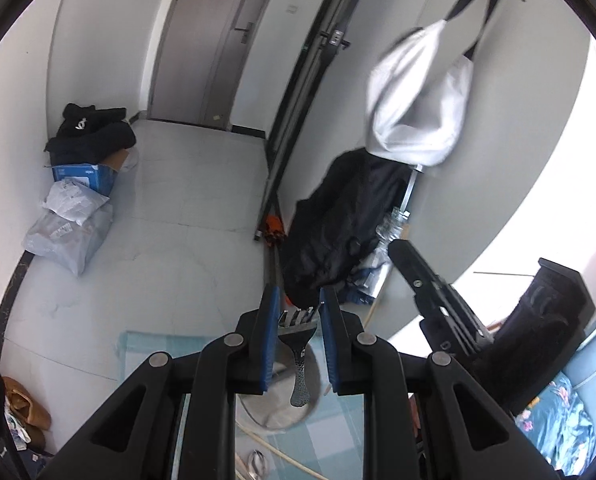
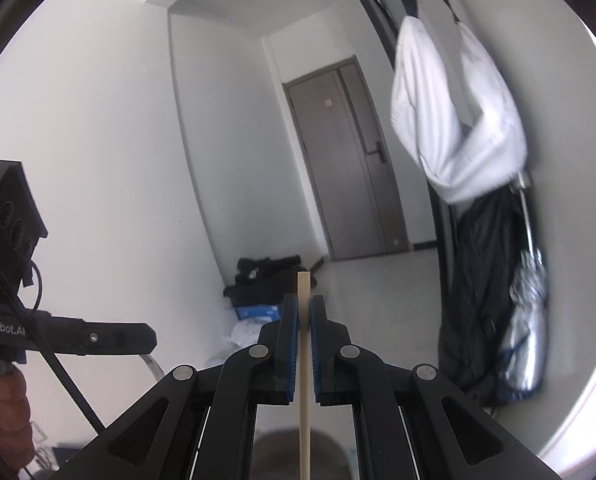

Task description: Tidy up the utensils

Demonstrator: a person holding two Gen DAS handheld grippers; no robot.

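Right wrist view, right gripper [image 2: 305,308] pinching upright chopstick [image 2: 303,344], left gripper [image 1: 299,312] clamping fork [image 1: 299,328] crosswise

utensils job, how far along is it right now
Nothing looks sorted yet. In hand: the left hand-held gripper holds a fork and the right hand-held gripper is shut on a wooden chopstick. Left: a spoon and another stick lie on the checked cloth.
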